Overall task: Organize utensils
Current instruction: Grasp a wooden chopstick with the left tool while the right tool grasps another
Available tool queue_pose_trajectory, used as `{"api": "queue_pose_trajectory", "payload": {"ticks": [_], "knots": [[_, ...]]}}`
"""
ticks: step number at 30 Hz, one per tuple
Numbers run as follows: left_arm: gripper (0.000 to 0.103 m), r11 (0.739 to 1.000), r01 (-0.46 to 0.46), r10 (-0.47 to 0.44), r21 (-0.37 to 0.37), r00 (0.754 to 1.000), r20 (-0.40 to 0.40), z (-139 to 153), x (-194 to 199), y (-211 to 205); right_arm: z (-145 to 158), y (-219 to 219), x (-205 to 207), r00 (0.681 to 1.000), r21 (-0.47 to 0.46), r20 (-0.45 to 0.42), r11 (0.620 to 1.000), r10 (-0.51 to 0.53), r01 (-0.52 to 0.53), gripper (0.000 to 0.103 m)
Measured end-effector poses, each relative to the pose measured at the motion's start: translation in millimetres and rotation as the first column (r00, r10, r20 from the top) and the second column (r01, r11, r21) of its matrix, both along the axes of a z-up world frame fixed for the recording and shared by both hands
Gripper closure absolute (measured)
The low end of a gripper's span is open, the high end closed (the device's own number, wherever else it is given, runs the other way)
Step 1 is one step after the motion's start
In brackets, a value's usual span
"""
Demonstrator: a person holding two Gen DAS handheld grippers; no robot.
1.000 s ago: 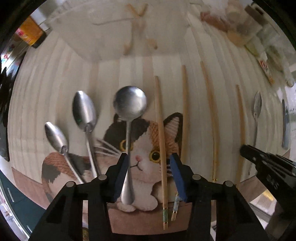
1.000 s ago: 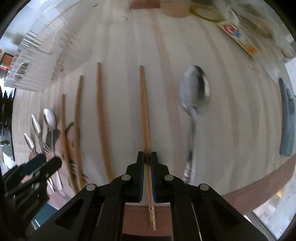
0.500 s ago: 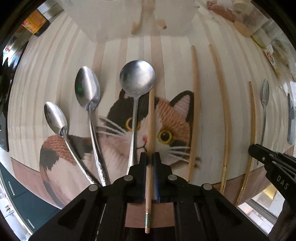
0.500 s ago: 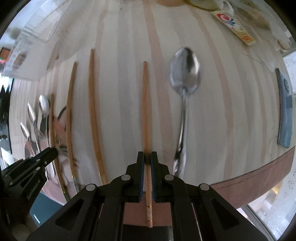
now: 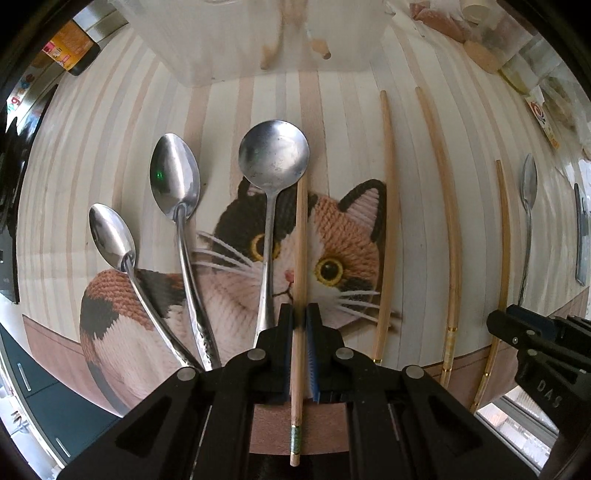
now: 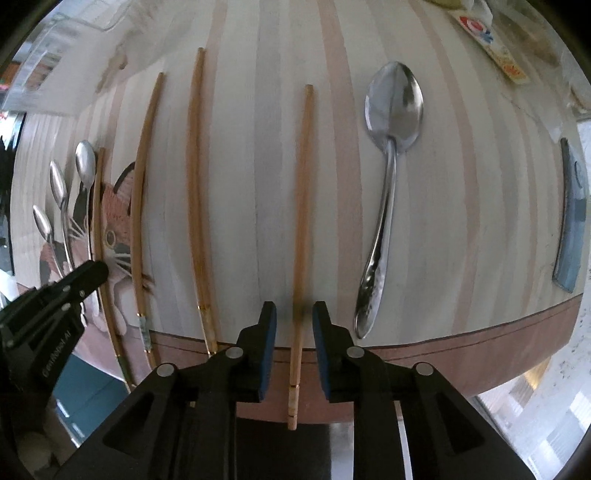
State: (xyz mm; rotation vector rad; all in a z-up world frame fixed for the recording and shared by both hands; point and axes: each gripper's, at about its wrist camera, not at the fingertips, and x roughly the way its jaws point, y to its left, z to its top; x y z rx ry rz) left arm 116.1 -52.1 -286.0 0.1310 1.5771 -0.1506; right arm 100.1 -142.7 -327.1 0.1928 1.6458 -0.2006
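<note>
My left gripper [image 5: 300, 317] is shut on a wooden chopstick [image 5: 301, 251] lying over the cat placemat [image 5: 332, 236], just right of a round steel spoon [image 5: 273, 155]. Two more spoons [image 5: 175, 173] [image 5: 110, 232] lie to its left. My right gripper [image 6: 294, 321] is open, its jaws on either side of another chopstick [image 6: 303, 206] that lies on the striped table. A steel spoon [image 6: 391, 122] lies to the right of it. Three more chopsticks [image 6: 195, 166] lie to the left.
A clear plastic container [image 5: 258, 33] stands at the back in the left wrist view. A dark flat object [image 6: 572, 210] lies at the far right. Packets and clutter [image 5: 517, 66] sit at the back right. The table's brown front edge [image 6: 480, 343] is close.
My left gripper shut on the chopstick by the round spoon and holds it. My right gripper, shut on its chopstick before, has opened and the chopstick lies between its jaws.
</note>
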Motion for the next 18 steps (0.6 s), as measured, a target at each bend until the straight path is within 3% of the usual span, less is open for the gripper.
{"api": "queue_pose_trajectory", "payload": {"ticks": [8,11,12,18], "knots": [[0.098,1.0,-0.027,0.027,-0.001,1.0,0.006,0,-1,4,5,38,-8,1.0,-0.074,0.017,0.997,0.027,-0.025,0.077],[0.098,1.0,-0.022,0.022,0.001,1.0,0.013,1,-4,4,5,40,-12,0.999,-0.086,0.039,0.996,0.007,-0.004,0.084],[0.098,1.0,-0.018,0.018,0.0,1.0,0.014,2,-5,4,6,38,-15,0.999,-0.091,0.053,0.996,0.0,0.005,0.096],[0.099,0.998,-0.012,0.014,-0.064,0.999,0.03,22,-19,-6,26,17,-31,0.992,-0.019,0.107,0.997,-0.068,0.07,0.096]]}}
